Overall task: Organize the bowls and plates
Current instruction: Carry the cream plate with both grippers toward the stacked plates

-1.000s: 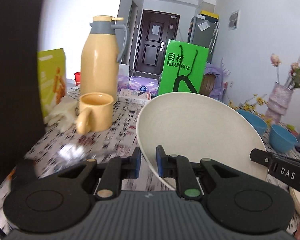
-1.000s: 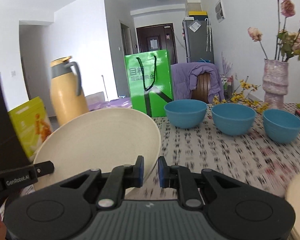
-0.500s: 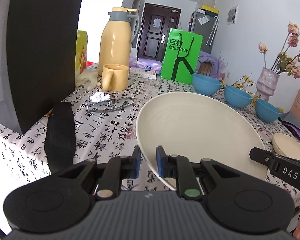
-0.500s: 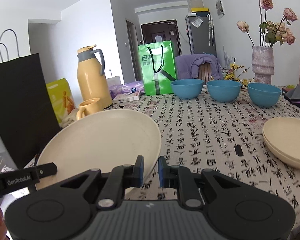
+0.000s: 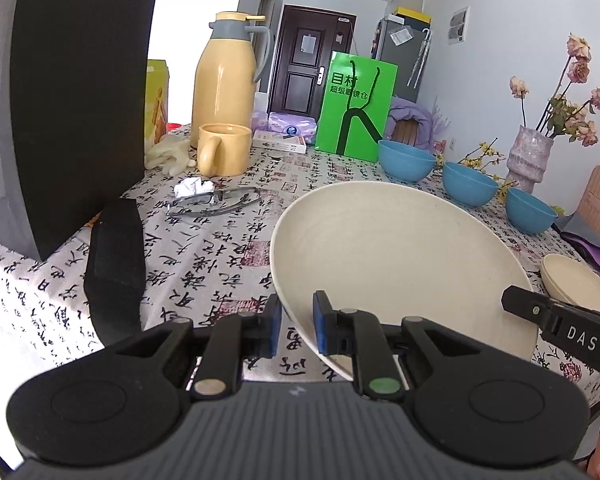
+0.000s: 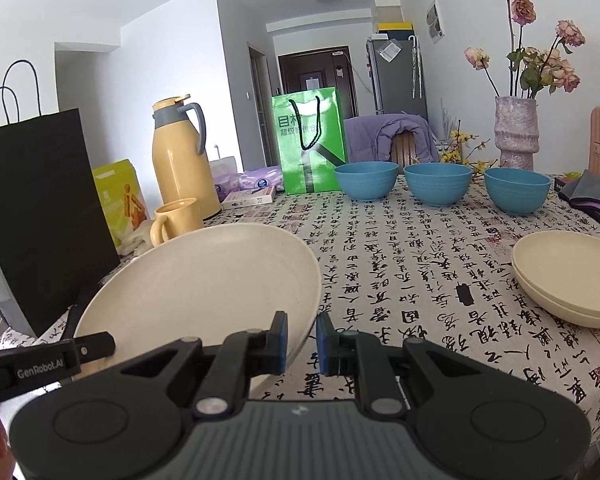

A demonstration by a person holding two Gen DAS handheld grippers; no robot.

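I hold one large cream plate (image 5: pixel 392 256) between both grippers, above the near part of the table. My left gripper (image 5: pixel 296 330) is shut on its left rim. My right gripper (image 6: pixel 302 338) is shut on its right rim; the plate shows in the right wrist view (image 6: pixel 204 276) too. A stack of cream plates (image 6: pixel 572 276) lies on the table to the right, also in the left wrist view (image 5: pixel 576 284). Three blue bowls (image 6: pixel 438 188) stand in a row at the back.
A black paper bag (image 5: pixel 72 96), a black case (image 5: pixel 114 268), glasses (image 5: pixel 216 202), a yellow mug (image 5: pixel 222 148) and a yellow flask (image 5: pixel 226 80) are on the left. A green bag (image 5: pixel 354 104) and a flower vase (image 6: pixel 516 132) stand at the back.
Both grippers have drawn back and up from the far side of the table with the plate held between them; the bowls and flask now look farther away, and the plate stack came into view.
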